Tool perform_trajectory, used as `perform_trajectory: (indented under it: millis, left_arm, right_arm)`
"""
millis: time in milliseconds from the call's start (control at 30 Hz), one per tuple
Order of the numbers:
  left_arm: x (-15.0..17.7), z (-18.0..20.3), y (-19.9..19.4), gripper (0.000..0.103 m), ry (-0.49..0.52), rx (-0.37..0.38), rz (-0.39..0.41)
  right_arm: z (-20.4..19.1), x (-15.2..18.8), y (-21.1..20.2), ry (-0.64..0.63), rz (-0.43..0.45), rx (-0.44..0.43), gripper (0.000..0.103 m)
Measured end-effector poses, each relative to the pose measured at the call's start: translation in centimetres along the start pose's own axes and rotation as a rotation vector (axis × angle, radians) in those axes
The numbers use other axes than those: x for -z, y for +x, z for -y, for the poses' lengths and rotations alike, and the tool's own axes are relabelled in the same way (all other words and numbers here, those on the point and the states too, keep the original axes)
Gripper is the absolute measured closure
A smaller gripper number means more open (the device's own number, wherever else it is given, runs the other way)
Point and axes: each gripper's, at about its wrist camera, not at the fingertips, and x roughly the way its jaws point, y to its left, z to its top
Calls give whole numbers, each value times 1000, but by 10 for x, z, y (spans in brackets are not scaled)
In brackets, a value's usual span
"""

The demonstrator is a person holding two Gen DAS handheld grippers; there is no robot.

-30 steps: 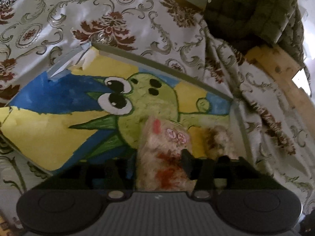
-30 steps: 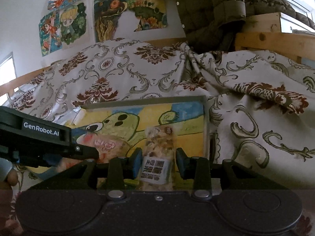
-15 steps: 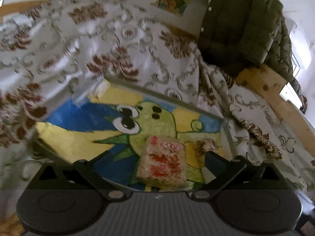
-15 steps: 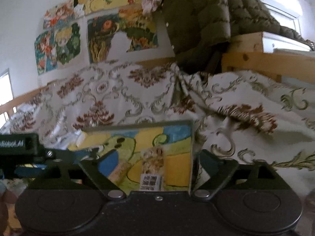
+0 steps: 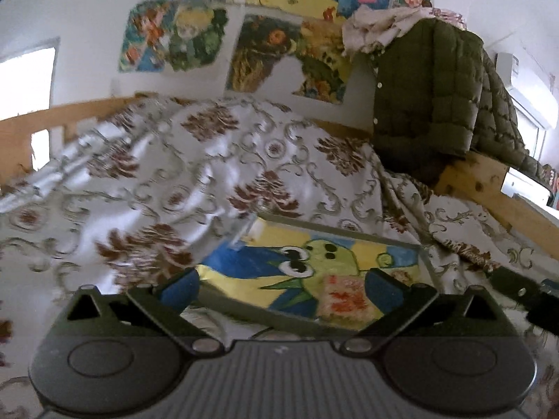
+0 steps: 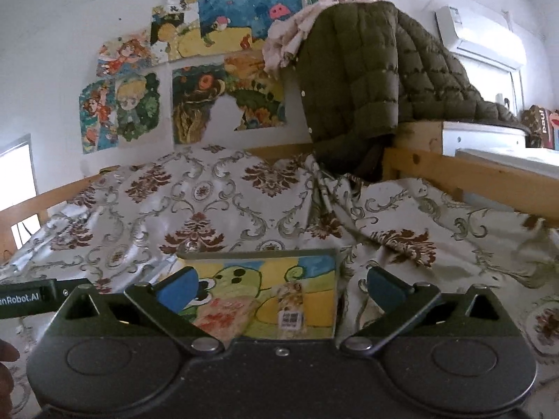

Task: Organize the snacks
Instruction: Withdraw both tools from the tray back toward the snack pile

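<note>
Both grippers' jaws gape empty, the right's opening; the red-printed snack pack (image 6: 223, 317) is half hidden behind the right gripper (image 6: 279, 291).

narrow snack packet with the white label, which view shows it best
The right wrist view: the narrow snack packet lies whole on the painted tray, label visible. In the left wrist view it is mostly hidden behind a fingertip of the left gripper.
</note>
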Motion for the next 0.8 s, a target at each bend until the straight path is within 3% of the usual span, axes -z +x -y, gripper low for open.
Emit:
perform_trajectory:
  millis: [233,467,800]
  left_arm:
    - [15,-20,-60,1,5,-6,10]
    - [37,-33,-113,0,87,-18,41]
    - [75,-60,-152,0,186,15,-20]
  right_arm:
    - [-25,24,-56,-41,-26,3,1]
    - [-40,54,-97,-51,-62,5,1]
    - [-59,84,-148,-41,-110,10,1]
